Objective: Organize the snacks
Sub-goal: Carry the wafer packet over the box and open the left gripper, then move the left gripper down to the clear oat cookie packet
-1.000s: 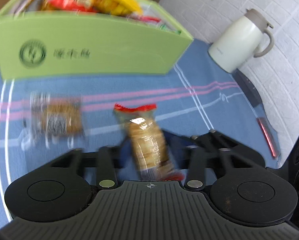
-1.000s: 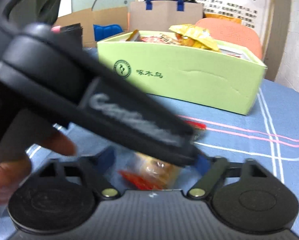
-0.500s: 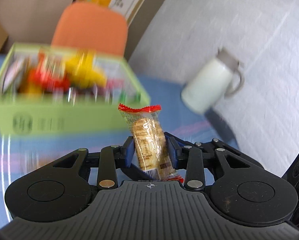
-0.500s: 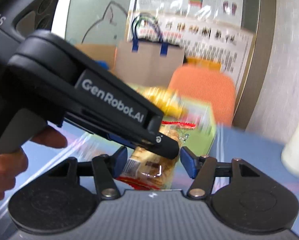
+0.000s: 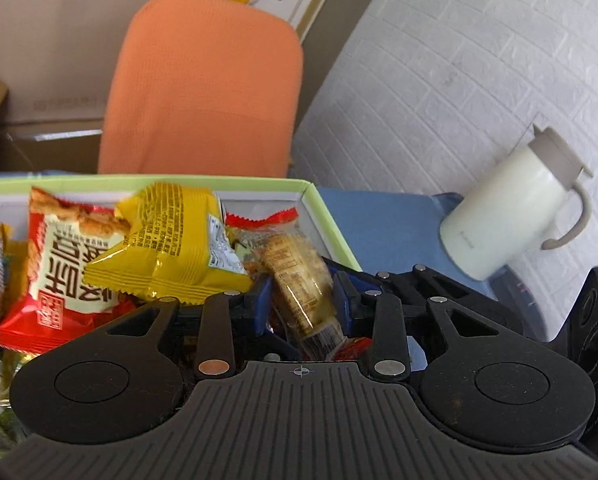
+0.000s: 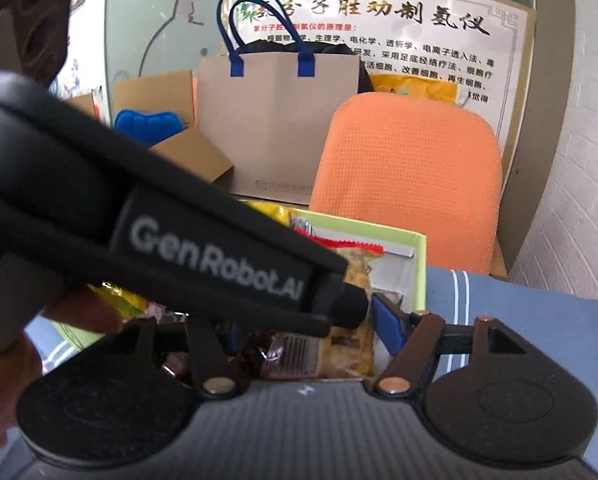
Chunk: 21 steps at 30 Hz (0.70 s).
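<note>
One clear cracker pack (image 5: 299, 280) with red crimped ends stands upright between the blue pads (image 5: 261, 304) of the left gripper (image 5: 302, 303), which are drawn in narrow and press on its two sides. It hangs over the right end of the green box (image 5: 331, 220), just inside the box's right wall.

Two large packets lie in that box beside it in the left wrist view: one yellow bag (image 5: 171, 248) on top, and one red-and-white bag (image 5: 59, 280) under and left of it. More wrappers show at the far left edge, too cut off to count.

From the right wrist view the same pack (image 6: 351, 320) shows in the opening of the right gripper (image 6: 311, 328), whose jaws are opening; one blue pad (image 6: 387, 328) stands clear of the pack on the right, and the other is hidden behind the black left gripper body (image 6: 159, 240) that crosses the view. Whether a second, darker wrapper lies low between those fingers I cannot tell. A hand (image 6: 3, 380) holds that body at the left edge.

Beyond the box stand one orange chair back (image 5: 203, 84), one white jug (image 5: 511, 212) with a grey lid on the blue cloth (image 5: 387, 224), one paper bag (image 6: 275, 120) with two blue handles, and one poster (image 6: 419, 32) on the wall.
</note>
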Available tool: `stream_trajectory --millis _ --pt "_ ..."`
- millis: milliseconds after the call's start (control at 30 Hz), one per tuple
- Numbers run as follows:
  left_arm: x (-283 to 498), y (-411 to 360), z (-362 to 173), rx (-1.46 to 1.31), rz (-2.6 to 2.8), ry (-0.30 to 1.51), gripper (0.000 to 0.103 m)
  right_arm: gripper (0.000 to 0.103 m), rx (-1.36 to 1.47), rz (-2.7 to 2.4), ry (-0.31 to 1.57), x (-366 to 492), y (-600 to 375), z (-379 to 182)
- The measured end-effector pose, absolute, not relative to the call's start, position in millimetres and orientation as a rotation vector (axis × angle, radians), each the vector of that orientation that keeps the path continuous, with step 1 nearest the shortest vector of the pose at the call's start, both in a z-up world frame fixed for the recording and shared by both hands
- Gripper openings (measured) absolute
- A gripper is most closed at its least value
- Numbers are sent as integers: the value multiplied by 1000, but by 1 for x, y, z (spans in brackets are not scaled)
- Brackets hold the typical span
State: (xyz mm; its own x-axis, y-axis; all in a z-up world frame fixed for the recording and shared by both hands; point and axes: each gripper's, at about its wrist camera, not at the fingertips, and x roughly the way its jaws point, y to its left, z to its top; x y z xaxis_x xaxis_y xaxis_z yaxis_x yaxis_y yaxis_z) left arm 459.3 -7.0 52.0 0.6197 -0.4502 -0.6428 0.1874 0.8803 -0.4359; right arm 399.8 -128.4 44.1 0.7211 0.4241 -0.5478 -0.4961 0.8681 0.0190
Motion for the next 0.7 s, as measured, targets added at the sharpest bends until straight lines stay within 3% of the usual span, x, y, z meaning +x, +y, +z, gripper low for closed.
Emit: stream_trajectory --millis 67,133,233,400,567,700 --pt "457 -2 51 -377 -402 815 21 77 -108 510 565 395 -133 48" --pt "448 3 61 -391 -424 780 41 79 -108 475 532 387 -139 58" --pt "418 15 86 -392 -470 671 57 90 -112 416 440 349 -150 83" --pt "352 47 114 -397 -467 578 71 93 -80 413 388 290 -168 101" --pt "297 84 81 -405 -397 639 72 93 -16 502 510 254 -140 70" --pt "281 111 31 -442 -319 783 57 93 -72 588 645 243 -90 27"
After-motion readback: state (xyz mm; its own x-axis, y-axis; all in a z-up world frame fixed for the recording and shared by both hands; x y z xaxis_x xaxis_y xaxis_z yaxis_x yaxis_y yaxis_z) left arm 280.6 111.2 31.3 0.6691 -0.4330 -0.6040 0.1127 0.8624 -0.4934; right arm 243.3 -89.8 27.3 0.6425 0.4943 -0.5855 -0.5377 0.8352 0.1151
